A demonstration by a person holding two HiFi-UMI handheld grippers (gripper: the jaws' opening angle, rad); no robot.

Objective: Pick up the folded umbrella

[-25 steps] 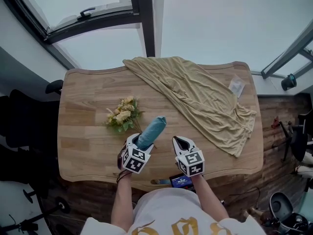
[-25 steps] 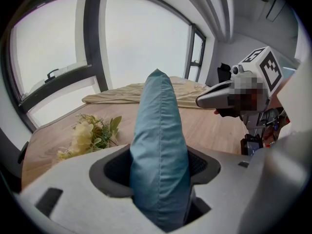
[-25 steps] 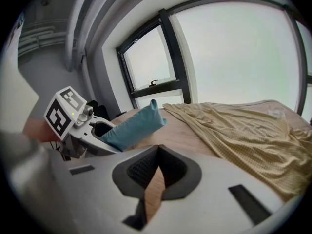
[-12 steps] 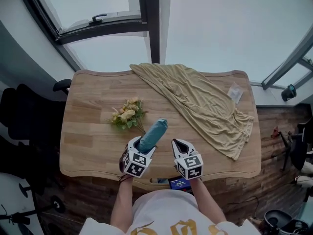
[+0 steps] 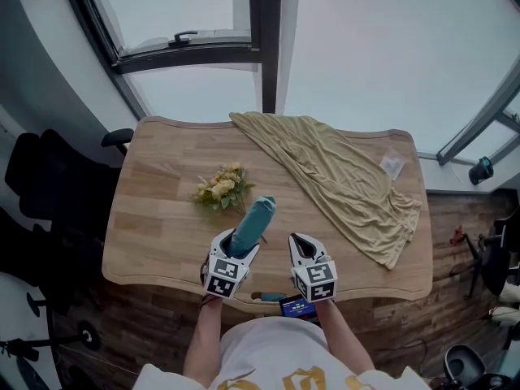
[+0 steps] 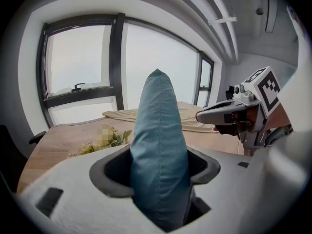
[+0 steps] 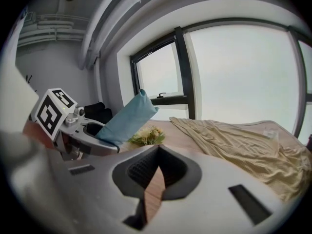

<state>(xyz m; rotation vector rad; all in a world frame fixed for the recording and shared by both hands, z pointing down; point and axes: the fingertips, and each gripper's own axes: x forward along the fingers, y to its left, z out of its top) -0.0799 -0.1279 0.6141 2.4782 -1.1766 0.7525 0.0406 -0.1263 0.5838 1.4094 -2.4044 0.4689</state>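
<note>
Just nearer than a bunch of flowers (image 5: 221, 190), the left gripper (image 5: 230, 258) has its jaws clamped round the lower end of the teal folded umbrella (image 5: 253, 223), which tilts up off the table (image 5: 154, 218). It looks light, soft-sleeved and probably slippery over a stiff core, so a firm grip on the thick body suits. Right of the flowers, the right gripper (image 5: 301, 249) hovers, jaws almost together, empty.

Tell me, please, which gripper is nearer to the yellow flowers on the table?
Left. The left gripper, shut on the folded umbrella, is just below the flowers in the head view; the right gripper is farther off, to their lower right.
</note>
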